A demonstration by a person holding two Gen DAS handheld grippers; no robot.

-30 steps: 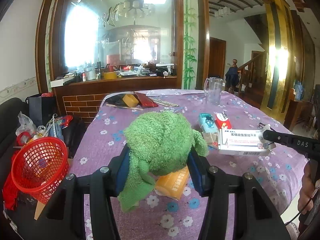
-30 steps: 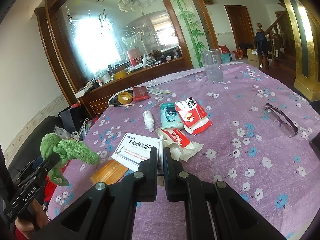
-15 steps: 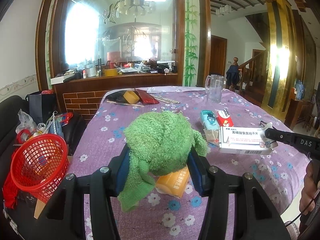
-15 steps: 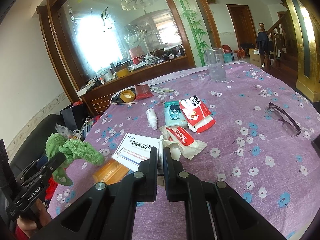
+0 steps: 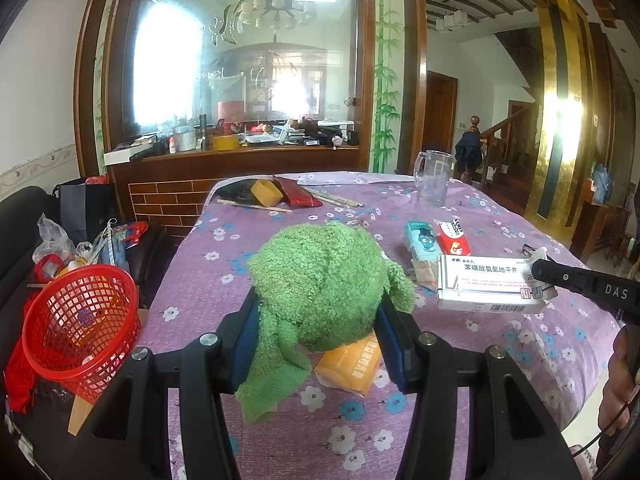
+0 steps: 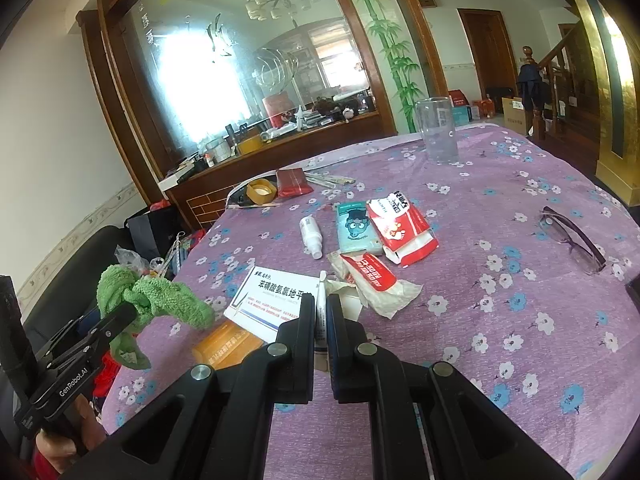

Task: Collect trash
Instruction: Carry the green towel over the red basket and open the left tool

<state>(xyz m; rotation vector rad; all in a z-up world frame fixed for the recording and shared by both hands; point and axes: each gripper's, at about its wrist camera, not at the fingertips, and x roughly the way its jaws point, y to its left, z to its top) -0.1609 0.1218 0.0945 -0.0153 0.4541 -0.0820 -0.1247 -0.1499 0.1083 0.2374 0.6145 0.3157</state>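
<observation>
Now, medicine box (image 5: pixel 488 288) lengthwise sideways, right gripper (image 6: pixel 320 320) clamped.

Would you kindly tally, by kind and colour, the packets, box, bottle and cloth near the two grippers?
Red-and-white packets: 2
Teal packet: 1
Orange packet: 1
White box: 1
White bottle: 1
Green cloth: 1
Total: 7

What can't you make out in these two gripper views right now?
- Orange packet, left wrist view: mostly hidden by the green cloth the left gripper holds.
- White medicine box, right wrist view: near edge covered by the right gripper.
- Red basket: contents blurred behind mesh.
- Glasses: detail too small.
</observation>
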